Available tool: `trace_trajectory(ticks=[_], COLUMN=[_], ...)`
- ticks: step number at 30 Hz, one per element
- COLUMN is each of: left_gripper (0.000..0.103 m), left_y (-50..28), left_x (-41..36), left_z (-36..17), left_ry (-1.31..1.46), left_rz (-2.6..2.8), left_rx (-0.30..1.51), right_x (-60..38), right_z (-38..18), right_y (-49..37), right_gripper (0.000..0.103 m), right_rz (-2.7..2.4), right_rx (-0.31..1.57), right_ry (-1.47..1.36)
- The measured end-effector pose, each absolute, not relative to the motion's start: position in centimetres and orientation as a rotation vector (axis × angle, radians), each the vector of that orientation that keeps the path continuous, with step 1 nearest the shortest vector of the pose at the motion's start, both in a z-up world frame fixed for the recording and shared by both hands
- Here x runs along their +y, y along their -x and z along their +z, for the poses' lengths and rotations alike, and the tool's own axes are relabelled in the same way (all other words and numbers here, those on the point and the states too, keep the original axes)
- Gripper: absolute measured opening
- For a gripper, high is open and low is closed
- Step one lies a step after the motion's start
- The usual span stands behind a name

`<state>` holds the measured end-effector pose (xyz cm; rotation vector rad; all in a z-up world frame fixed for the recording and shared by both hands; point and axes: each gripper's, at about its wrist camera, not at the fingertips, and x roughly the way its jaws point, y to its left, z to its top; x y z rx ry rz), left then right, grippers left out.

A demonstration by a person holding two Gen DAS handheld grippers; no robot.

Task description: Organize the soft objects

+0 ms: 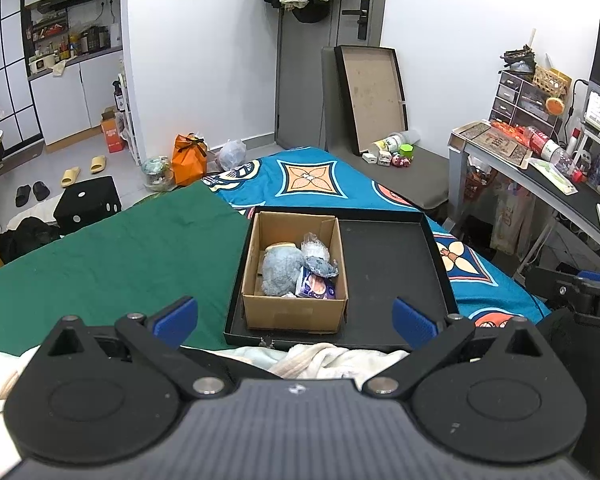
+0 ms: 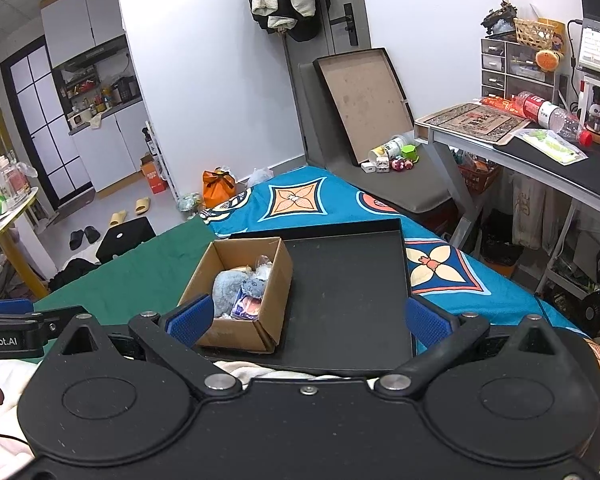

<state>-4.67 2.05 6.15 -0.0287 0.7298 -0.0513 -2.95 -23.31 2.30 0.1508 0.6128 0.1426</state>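
Note:
A cardboard box stands in the left half of a black tray on the bed. Inside it lie a grey-blue plush, a small grey plush, a clear wrapped item and a tissue pack. The box and its plush also show in the right wrist view. My left gripper is open and empty, just short of the box. My right gripper is open and empty, over the tray's near edge.
A white towel or blanket lies bunched just before the tray. A green cloth and a blue patterned sheet cover the bed. A desk stands at the right. A black cube stool is on the floor at left.

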Motion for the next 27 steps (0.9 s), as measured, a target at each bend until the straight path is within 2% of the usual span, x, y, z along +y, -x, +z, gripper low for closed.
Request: trace_trajectory(ticks=[27], left_gripper=[0.103], left_y=[4.84], left_x=[2.09], left_z=[5.85], left_ry=[0.025], left_rz=[-0.044], left_rx=[0.735], right_x=[-23.05], right_z=[2.37], right_y=[3.07], right_gripper=[0.103], right_rz=[0.146], right_rx=[0.62], right_ry=[-0.133])
